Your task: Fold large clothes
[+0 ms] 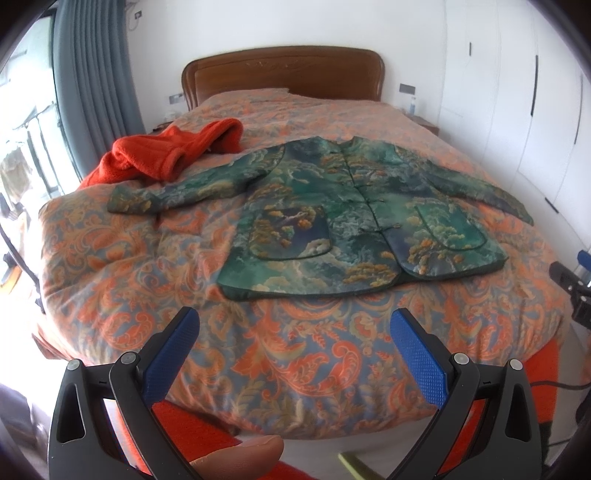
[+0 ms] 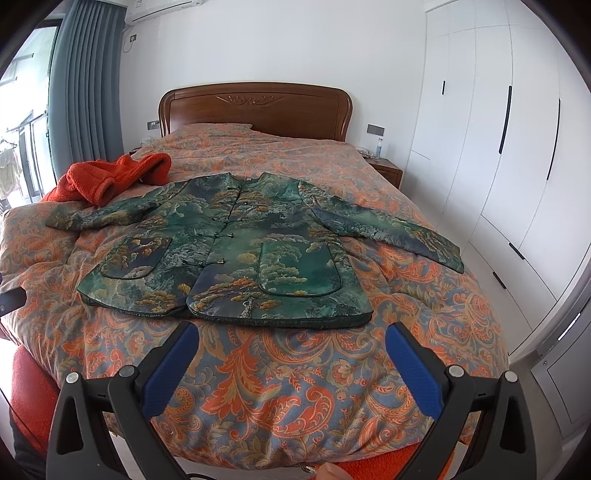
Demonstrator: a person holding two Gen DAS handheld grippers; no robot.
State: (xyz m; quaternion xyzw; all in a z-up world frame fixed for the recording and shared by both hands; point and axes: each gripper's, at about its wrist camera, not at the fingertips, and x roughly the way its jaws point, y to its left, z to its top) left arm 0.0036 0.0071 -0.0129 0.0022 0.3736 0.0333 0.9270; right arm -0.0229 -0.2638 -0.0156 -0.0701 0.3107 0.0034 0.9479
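Across the bed [image 2: 295,387] the green jacket [image 2: 236,251] is lying flat, sleeves spread, beside an orange garment [image 2: 110,177]. You are holding your left hand-held gripper [image 1: 295,321] and right hand-held gripper [image 2: 291,336] gaping, empty. Only the right view is showing the air conditioner [image 2: 162,9].

One green jacket [image 2: 236,251] lay spread at the frame's centre, with two pockets and two sleeves, and one orange garment [image 2: 110,175] sat at upper left. There was one quilt [image 2: 295,376], one headboard [image 2: 255,107], one bottle [image 2: 379,146] at right, and one curtain [image 2: 83,88] at upper left. Two grippers showed, left [image 1: 294,325] and right [image 2: 291,339], each with two blue pads.
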